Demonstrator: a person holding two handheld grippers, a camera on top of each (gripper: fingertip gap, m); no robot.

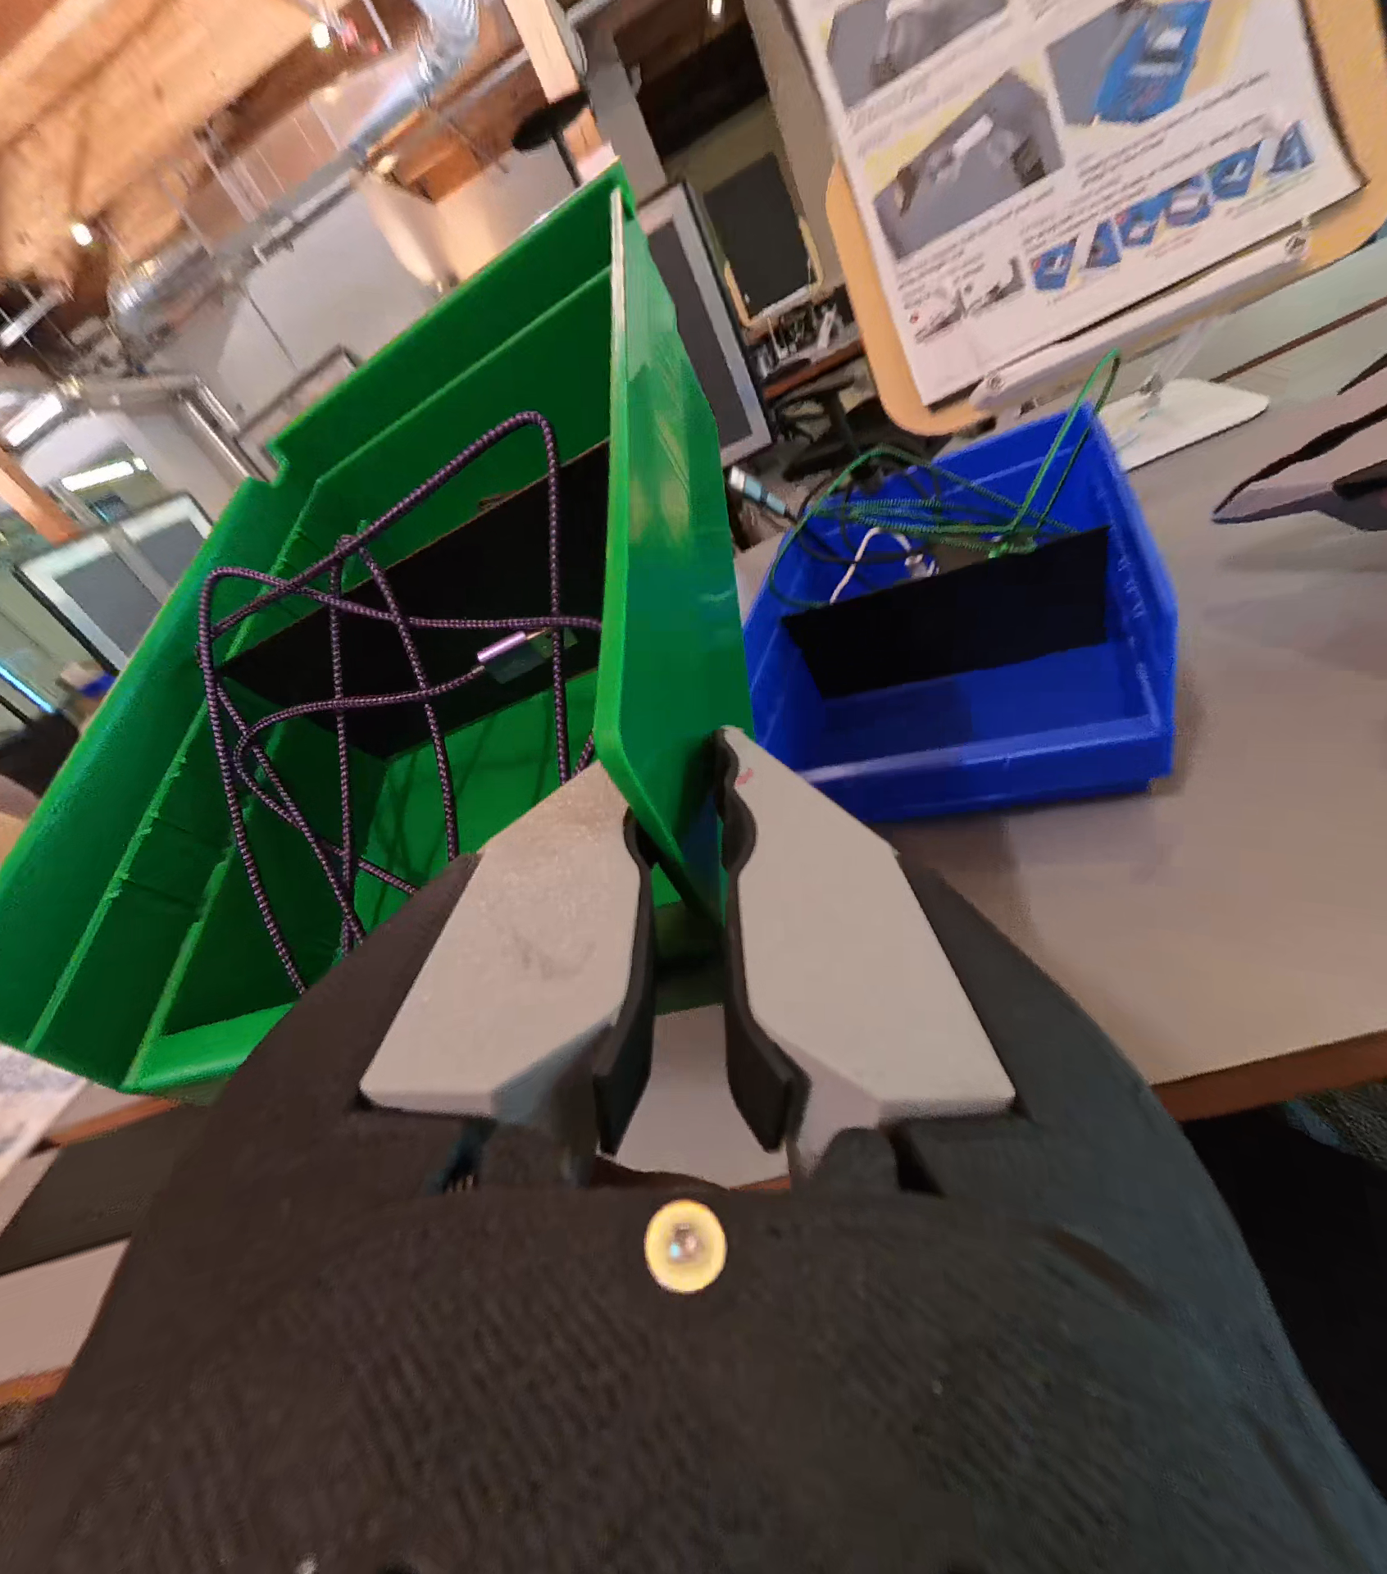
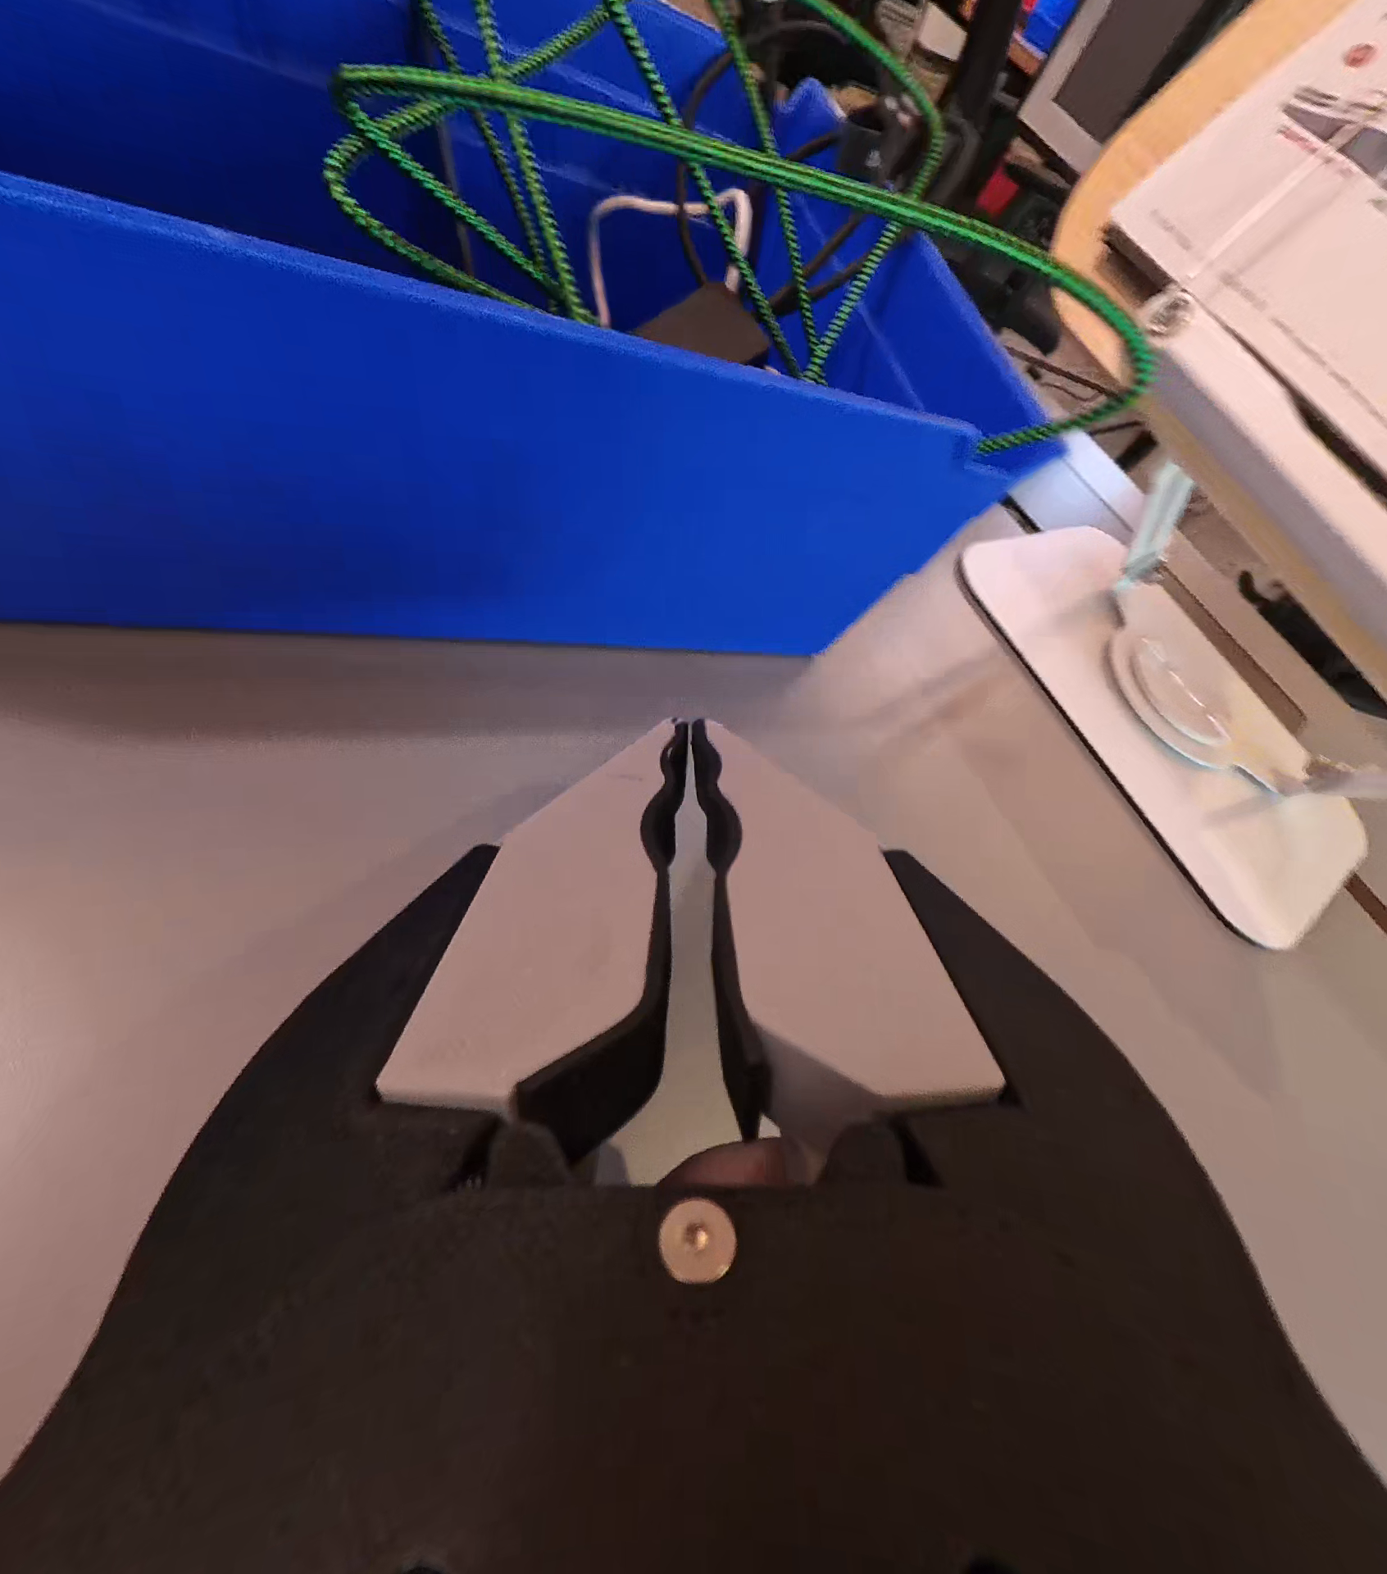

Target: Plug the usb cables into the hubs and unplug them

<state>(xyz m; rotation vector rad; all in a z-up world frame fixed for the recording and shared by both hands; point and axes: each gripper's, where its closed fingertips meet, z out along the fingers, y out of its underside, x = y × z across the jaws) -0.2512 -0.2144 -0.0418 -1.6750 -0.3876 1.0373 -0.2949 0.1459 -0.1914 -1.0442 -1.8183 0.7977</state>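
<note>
Purple braided cable [image 1: 349, 707] is coiled inside the tilted green plastic bin [image 1: 452, 477], whose side wall is clamped by the left gripper [image 1: 673, 775]. Right gripper [image 2: 688, 732] is closed empty on the table before the blue bin [image 2: 332, 443] of green braided cable [image 2: 673, 145].

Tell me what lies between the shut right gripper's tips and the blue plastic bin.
Only bare grey tabletop between right gripper and blue bin, per right wrist view.

Bright ceiling lamps [image 1: 81, 232] are lighting both views evenly; motion blur is smearing the backgrounds, wide-angle distortion is bending the edges, and soft shadows are falling on the bench [image 2: 119, 852].
</note>
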